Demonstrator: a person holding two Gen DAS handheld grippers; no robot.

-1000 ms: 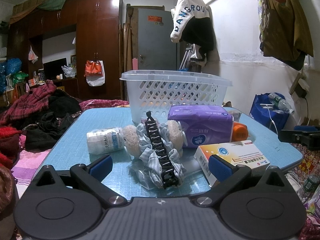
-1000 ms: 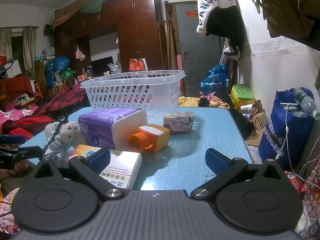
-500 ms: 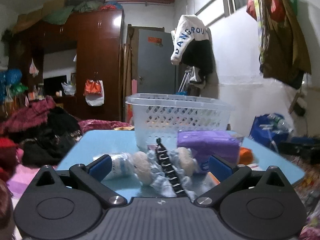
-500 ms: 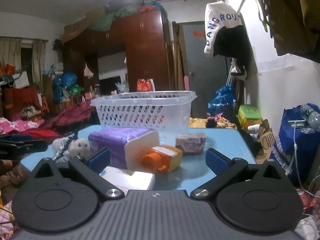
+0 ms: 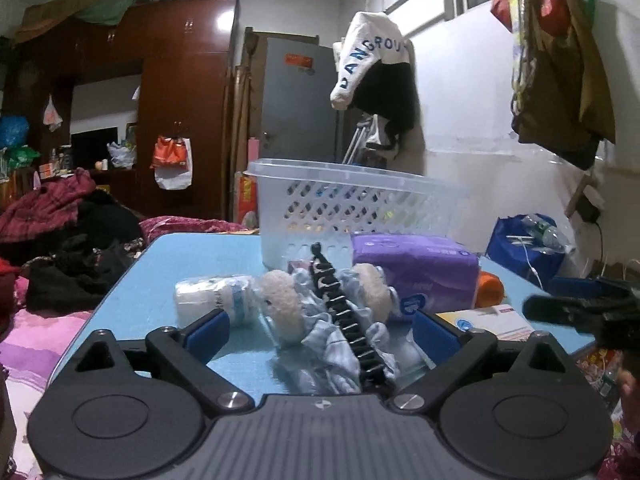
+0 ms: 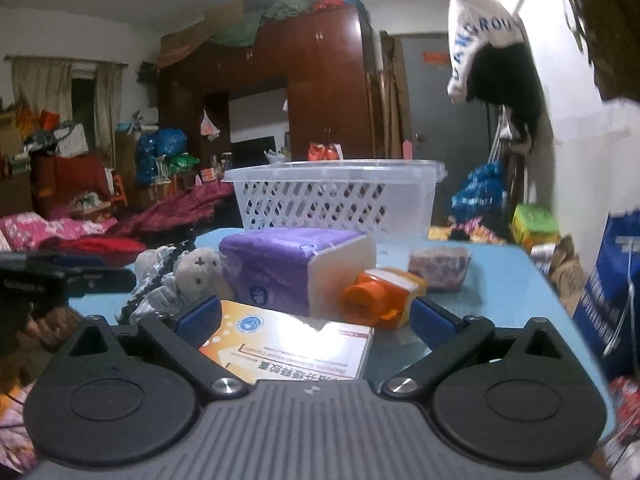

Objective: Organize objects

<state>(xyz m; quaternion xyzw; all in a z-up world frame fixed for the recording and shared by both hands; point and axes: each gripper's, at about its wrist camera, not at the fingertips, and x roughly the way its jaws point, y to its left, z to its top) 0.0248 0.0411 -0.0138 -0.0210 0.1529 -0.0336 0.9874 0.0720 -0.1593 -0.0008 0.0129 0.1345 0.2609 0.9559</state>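
Note:
A white slotted basket [image 5: 352, 208] stands at the back of the blue table [image 5: 192, 256]; it also shows in the right wrist view [image 6: 332, 204]. My left gripper [image 5: 322, 330] is open, with a black hair claw clip [image 5: 340, 312] on a blue-grey scrunchie with plush ends [image 5: 280, 304] between its fingers. A white bottle [image 5: 212, 300] lies at the left. My right gripper [image 6: 316, 314] is open around a white and orange medicine box [image 6: 292, 348]. Beyond lie a purple tissue pack [image 6: 292, 268], an orange bottle [image 6: 380, 292] and a small packet [image 6: 440, 266].
Piles of clothes [image 5: 64, 240] lie left of the table. A blue bag [image 6: 616, 292] stands at the right, by the white wall. A dark wardrobe [image 5: 180, 112] and a grey door [image 5: 296, 108] are behind. The right gripper shows at the right in the left wrist view [image 5: 580, 312].
Both grippers dropped low to the table and moved forward. The clip and scrunchie now lie between the left fingers, the medicine box between the right fingers.

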